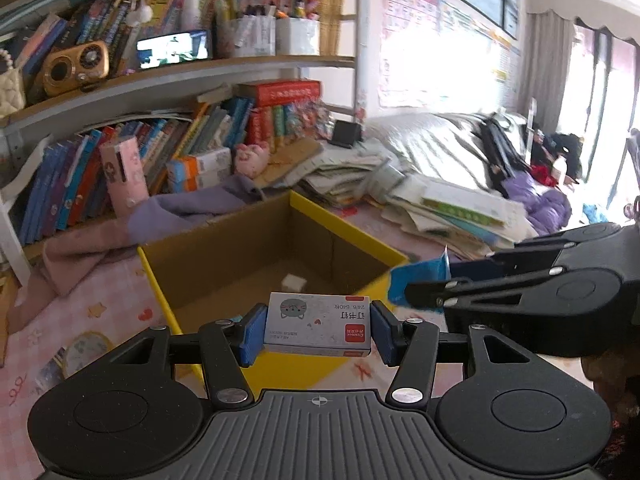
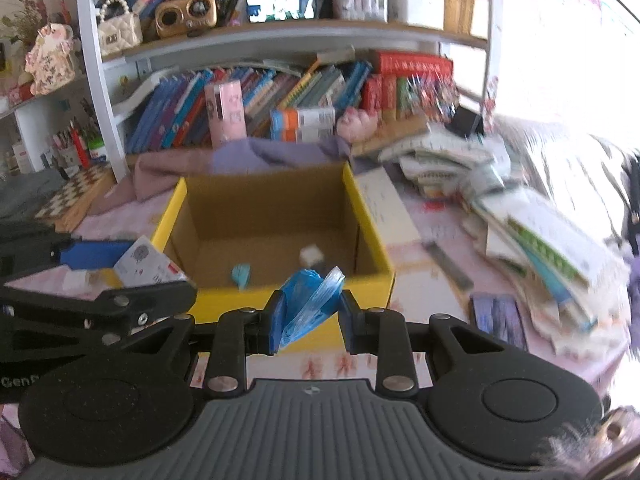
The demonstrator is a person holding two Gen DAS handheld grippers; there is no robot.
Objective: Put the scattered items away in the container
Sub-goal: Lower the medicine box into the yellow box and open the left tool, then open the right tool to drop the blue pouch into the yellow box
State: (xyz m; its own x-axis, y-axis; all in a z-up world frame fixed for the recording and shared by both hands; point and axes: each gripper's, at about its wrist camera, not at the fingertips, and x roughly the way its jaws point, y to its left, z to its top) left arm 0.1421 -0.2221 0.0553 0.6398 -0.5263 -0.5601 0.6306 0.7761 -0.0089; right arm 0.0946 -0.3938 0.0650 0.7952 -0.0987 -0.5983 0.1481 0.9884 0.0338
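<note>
from here the paper stack (image 2: 552, 252) on my right smears into blur, the small white thing (image 2: 311, 255) in the box (image 2: 368, 216) is too soft to name

The left gripper (image 1: 318, 330) clamps a staple box (image 1: 318, 326) above the yellow box (image 1: 240, 248). The right gripper (image 2: 308, 312) pinches a blue bag roll (image 2: 310, 304) over its near wall.

The staple box (image 1: 318, 326) reads "订书钉" and "24/6", upside down; the left gripper's (image 2: 86, 276) body shows "GenR".
</note>
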